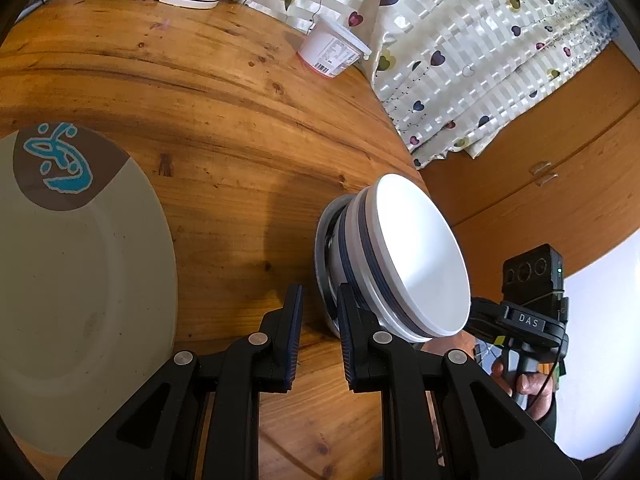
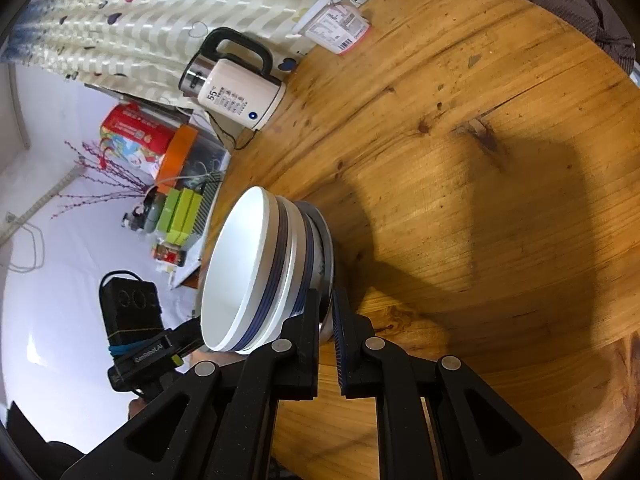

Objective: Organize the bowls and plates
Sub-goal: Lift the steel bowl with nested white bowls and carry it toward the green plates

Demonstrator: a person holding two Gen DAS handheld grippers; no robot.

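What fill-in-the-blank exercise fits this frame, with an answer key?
1. The stack of bowls sits on the ____ table.
2. The right gripper is closed on the stack's bottom ____ bowl.
3. The left gripper is ____ and holds nothing.
4. The large plate bears a ____ fish design.

Missing words: wooden; metal; open; blue

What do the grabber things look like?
Both are black plastic with round silver screws. The left gripper has dark blue ribbed pads. The right gripper has blue ribbed pads too, and its body reads "DAS" in the left view.
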